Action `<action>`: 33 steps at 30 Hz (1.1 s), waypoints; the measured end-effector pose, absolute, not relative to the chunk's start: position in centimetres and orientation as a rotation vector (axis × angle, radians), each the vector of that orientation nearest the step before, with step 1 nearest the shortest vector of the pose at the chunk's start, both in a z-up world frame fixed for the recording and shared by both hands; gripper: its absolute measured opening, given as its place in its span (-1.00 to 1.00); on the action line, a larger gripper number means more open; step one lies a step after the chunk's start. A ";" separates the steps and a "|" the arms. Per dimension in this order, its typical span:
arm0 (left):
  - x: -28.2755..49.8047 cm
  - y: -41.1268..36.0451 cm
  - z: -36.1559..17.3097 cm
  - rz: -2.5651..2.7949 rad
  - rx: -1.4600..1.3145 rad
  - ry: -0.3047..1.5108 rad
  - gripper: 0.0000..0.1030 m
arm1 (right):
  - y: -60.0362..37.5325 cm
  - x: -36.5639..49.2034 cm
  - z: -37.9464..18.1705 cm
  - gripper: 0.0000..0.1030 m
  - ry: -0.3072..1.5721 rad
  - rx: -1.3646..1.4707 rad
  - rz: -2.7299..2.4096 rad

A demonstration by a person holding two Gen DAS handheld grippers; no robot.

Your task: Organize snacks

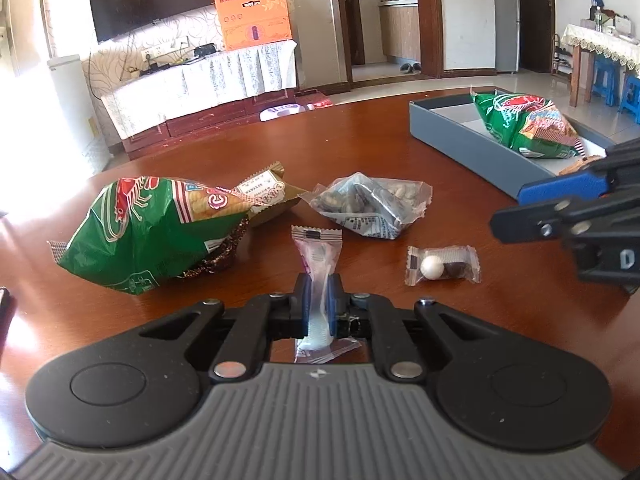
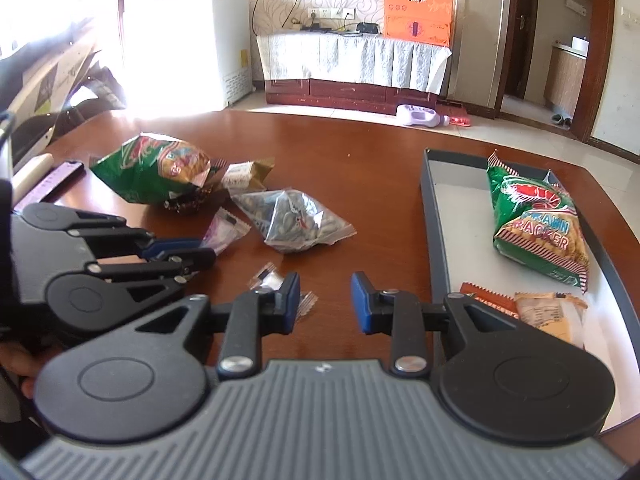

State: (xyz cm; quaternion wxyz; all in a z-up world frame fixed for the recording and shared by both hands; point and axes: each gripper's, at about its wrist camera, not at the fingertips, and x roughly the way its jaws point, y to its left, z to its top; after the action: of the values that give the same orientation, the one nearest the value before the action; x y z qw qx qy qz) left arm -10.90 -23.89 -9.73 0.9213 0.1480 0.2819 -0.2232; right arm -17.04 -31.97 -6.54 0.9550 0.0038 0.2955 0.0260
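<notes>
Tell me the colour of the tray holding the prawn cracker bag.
Grey-blue walls, pale floor: the tray shows best in the right wrist view.

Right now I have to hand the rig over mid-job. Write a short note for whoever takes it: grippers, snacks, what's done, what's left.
Left gripper: shut on the pink-wrapped snack, low over the table.
Right gripper: open, empty, above bare table beside the tray.
Done: in the tray lie one prawn cracker bag, an orange packet and a tan packet.
Left on the table: the second green bag resting on a dark wrapper, a gold packet, a clear bag of seeds, and a small clear pack with a white ball.
Next: probably carry the held snack to the tray.
</notes>
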 end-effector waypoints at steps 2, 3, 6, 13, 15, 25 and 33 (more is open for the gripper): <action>-10.9 -24.0 -9.8 -0.455 0.307 0.575 -0.80 | -32.1 -17.2 -6.4 -0.38 0.594 0.011 0.056; -10.9 -23.9 -9.7 -0.454 0.307 0.574 -0.80 | -32.2 -17.3 -6.3 -0.38 0.591 0.011 0.058; -11.0 -23.9 -9.8 -0.449 0.314 0.571 -0.80 | -32.2 -17.4 -6.1 -0.38 0.581 0.011 0.064; -10.9 -22.8 -9.6 -0.425 0.292 0.578 -0.80 | -31.9 -16.9 -6.9 -0.38 0.618 0.004 0.081; -10.8 -22.6 -9.7 -0.416 0.288 0.590 -0.80 | -31.6 -16.4 -7.4 -0.38 0.640 0.019 0.087; -10.8 -22.0 -9.8 -0.411 0.283 0.600 -0.79 | -28.1 -14.4 -9.0 0.02 0.685 -0.159 0.135; -11.0 -22.0 -9.8 -0.414 0.280 0.602 -0.79 | -28.9 -14.6 -8.6 -0.48 0.699 -0.109 0.141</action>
State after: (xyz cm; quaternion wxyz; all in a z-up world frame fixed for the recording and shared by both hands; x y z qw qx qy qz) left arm -10.99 -22.00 -9.76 0.9244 0.1365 0.2936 -0.2016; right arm -14.62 -28.90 -8.60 0.9356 -0.0533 0.3422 0.0691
